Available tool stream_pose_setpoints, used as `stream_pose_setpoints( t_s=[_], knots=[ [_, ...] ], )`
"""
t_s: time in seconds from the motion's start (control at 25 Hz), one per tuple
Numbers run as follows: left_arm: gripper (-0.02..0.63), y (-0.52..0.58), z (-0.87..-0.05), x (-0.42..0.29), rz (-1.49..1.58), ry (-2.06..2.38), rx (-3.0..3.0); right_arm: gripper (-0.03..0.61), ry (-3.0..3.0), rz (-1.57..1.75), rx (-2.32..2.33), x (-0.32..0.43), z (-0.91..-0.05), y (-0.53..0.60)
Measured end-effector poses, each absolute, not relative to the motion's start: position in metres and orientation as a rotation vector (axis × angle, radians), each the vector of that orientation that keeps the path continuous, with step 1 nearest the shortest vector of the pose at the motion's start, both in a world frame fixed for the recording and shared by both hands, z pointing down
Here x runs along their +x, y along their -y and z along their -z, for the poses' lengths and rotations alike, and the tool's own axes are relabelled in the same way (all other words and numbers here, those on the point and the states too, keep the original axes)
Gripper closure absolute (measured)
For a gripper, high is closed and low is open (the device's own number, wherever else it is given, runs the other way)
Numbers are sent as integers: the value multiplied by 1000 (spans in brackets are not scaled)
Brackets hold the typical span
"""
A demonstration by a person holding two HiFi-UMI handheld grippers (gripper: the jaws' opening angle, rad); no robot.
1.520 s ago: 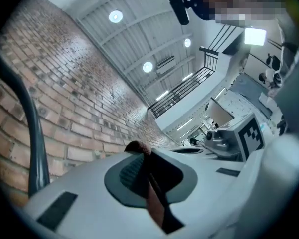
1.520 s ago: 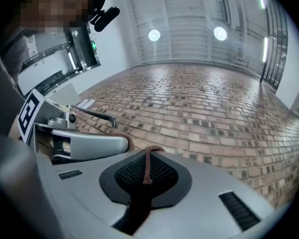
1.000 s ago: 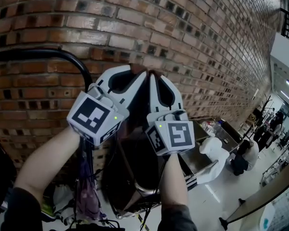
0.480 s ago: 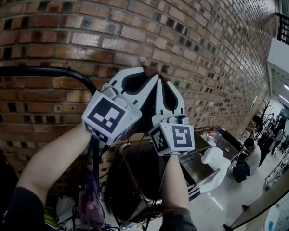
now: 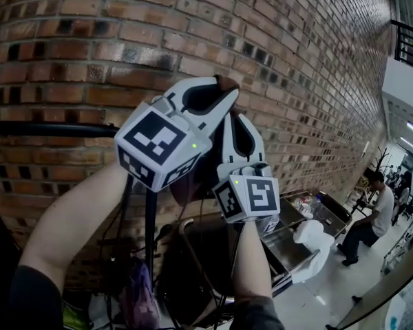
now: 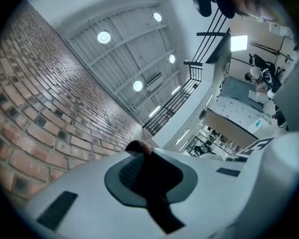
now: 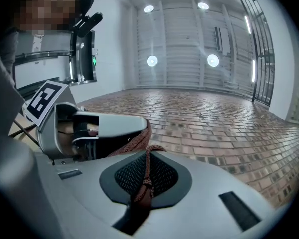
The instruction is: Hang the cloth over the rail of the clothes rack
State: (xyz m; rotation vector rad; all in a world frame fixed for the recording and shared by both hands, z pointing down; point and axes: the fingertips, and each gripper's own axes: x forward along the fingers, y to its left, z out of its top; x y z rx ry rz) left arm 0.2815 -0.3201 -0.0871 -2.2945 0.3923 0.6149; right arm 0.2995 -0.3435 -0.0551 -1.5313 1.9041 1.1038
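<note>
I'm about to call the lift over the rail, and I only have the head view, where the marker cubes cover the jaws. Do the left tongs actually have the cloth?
Observer: Yes. In the left gripper view the left tongs are shut on the dark brown cloth, and a small tuft pokes out past the tips.
Operator: And the right side?
Observer: The right gripper view shows the right tongs shut on a thin knitted edge of the cloth.
Operator: How far apart are the two grips?
Observer: Close. In that view only a short strand runs from the right tongs across to the left tongs just beside them.
</note>
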Motion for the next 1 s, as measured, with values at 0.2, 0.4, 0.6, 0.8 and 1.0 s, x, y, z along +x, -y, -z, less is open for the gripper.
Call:
stream_pose_setpoints(
  t_s=[0.2,0.4,0.6,0.8,1.0],
  knots=[
    [589,332,117,269,-530,-375,-2257,543,-1890,-1060,-1511,288,72,362],
    [589,359,146,228,-508,-455,-2165,543,-1909,-1076,-1480,265,83,382],
    [589,404,158,184,-415,-617,-2128,543,-1926,-1143,-1400,238,84,397],
    [589,441,156,130,-358,-808,-2117,543,-2011,-1186,-1284,203,79,409],
    [588,438,148,80,-294,-934,-1989,543,-2004,-1202,-1166,179,78,394]
  ],
)
